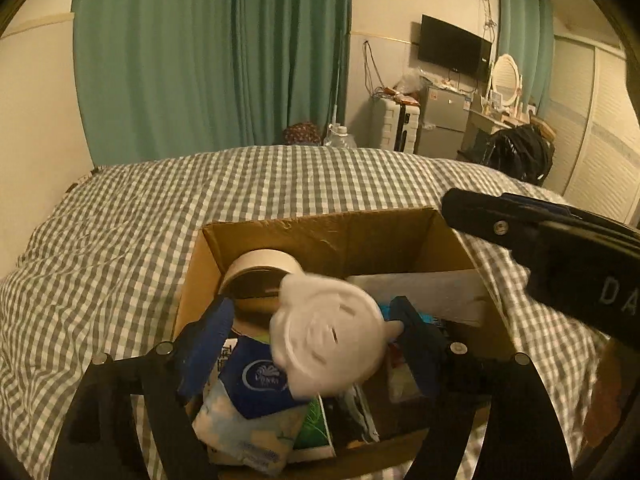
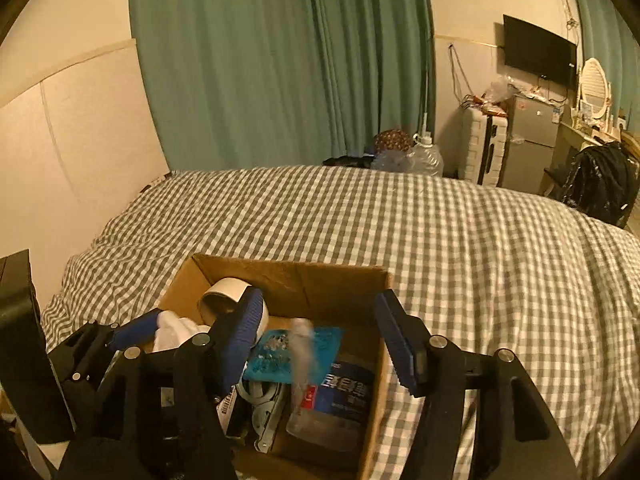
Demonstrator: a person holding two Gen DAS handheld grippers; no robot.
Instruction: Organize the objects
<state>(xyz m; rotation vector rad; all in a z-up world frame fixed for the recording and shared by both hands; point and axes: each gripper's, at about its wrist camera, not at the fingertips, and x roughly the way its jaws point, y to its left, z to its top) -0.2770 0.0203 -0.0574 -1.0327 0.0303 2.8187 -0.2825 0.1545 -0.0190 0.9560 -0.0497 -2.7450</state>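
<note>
My left gripper (image 1: 308, 336) has its jaws closed on what looks like a white plush toy (image 1: 326, 330), blurred, over the cardboard box (image 1: 320, 232) on the bed (image 1: 120, 216). My right gripper (image 2: 320, 336) hangs open above the box.

Grey/white check bedcover (image 2: 440, 240), brown cardboard box (image 1: 320, 232), white plush (image 1: 328, 332), blue fingers (image 2: 396, 344), teal curtains (image 1: 208, 52)

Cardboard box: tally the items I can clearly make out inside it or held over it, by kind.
Tape roll: 1
White plush toy, held over the cardboard box by the left tool: 1
Blue tissue pack: 1
Teal packet: 1
Total: 4; the rest is too cluttered to tell.
</note>
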